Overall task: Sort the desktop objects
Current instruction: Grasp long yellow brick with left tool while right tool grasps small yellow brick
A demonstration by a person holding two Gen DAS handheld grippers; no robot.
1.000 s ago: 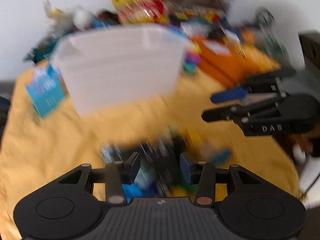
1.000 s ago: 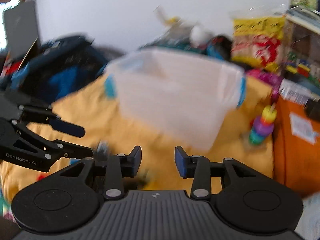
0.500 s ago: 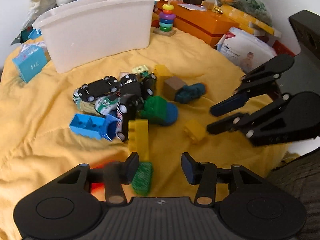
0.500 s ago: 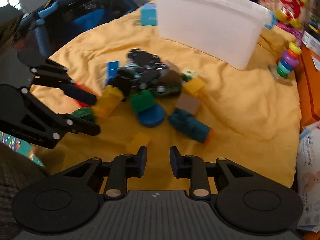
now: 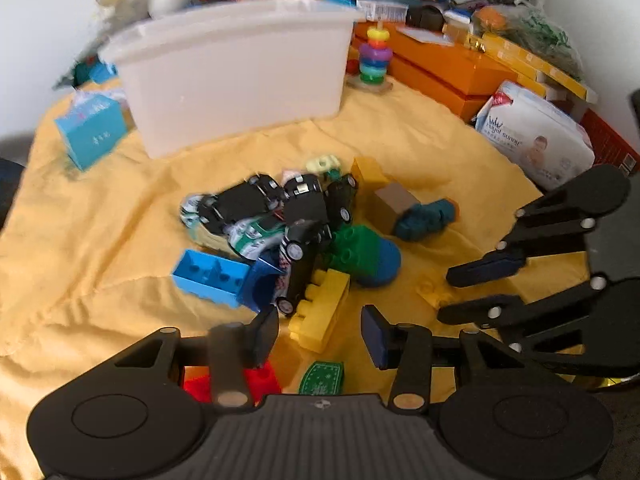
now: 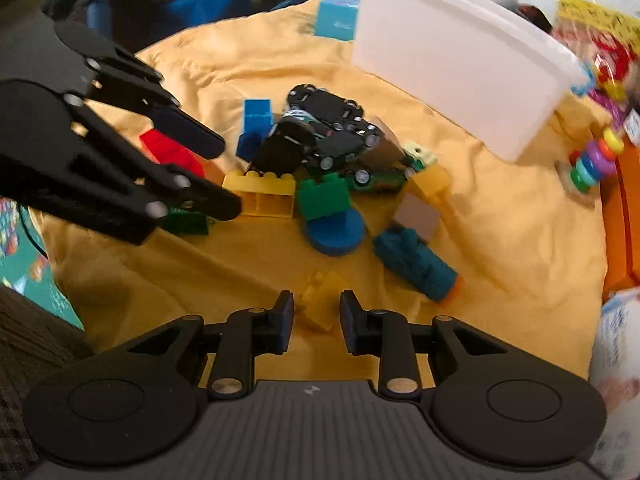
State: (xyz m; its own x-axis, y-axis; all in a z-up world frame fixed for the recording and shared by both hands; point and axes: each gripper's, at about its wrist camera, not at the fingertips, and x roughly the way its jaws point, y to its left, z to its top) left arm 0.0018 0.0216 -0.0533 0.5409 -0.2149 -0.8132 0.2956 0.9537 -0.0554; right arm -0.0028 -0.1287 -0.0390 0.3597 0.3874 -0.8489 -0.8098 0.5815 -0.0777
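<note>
A heap of toys lies on the yellow cloth: black toy cars, a light blue brick, a green brick, a long yellow brick and a teal toy. A white bin stands behind the heap. My left gripper is open, just short of the long yellow brick. My right gripper is open, with a small yellow brick between its fingertips, not gripped. A red brick and a green piece lie under the left gripper.
An orange box and a ring stacker stand at the back right. A white packet lies at the right. A light blue carton sits left of the bin. A dark bag lies beyond the cloth's left edge.
Both grippers have moved in lower and closer to the heap. The right gripper now has the small yellow brick between its fingers.
</note>
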